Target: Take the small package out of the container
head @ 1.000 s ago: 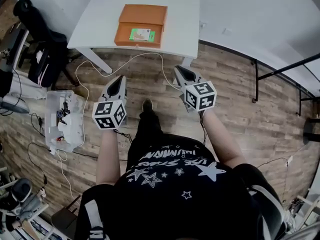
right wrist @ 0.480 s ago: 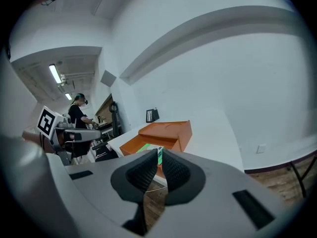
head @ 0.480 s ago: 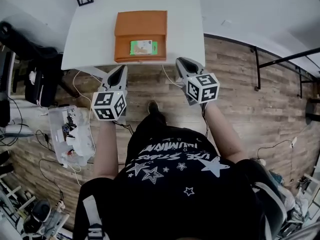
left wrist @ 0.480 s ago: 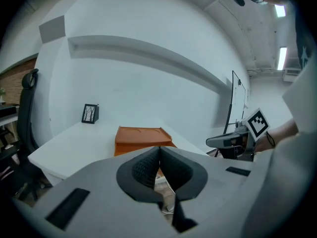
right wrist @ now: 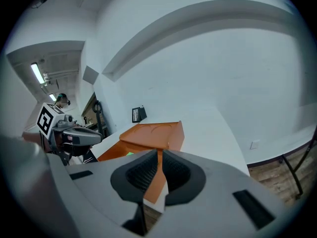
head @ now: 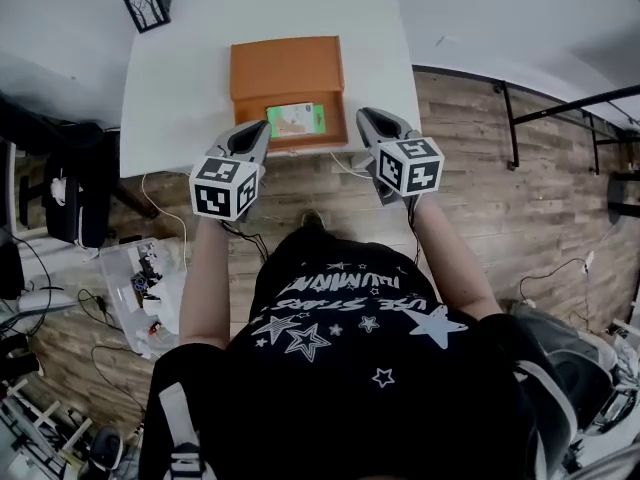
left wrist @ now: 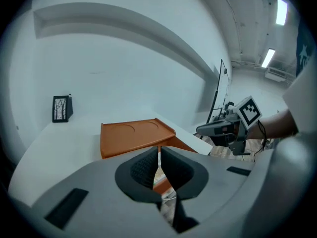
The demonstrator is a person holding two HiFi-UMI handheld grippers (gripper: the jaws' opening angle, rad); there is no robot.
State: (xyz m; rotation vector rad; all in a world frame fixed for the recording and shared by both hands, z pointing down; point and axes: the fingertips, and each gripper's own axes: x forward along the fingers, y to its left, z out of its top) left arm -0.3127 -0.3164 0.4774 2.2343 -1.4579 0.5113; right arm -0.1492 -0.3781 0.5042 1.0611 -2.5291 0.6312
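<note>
An orange container [head: 288,73] lies open on the white table [head: 180,78], its lid folded back. A small green package [head: 294,120] rests in its near half. My left gripper [head: 258,134] is shut and empty, just left of the container's front corner at the table edge. My right gripper [head: 363,120] is also shut and empty, just right of the container. In the left gripper view the shut gripper [left wrist: 159,163] points at the container [left wrist: 132,138]. The right gripper [right wrist: 159,170] in its own view faces the container [right wrist: 154,135] with a sliver of the package [right wrist: 129,153] showing.
A black lantern frame [head: 148,2] stands at the table's back left. On the wooden floor to the left are a clear bin of cables [head: 148,286] and a black chair [head: 62,180]. Black metal legs [head: 560,106] run along the right wall.
The view has advanced toward the table. Both grippers have come forward from over the floor to the table's front edge, flanking the container. Both stay shut.
</note>
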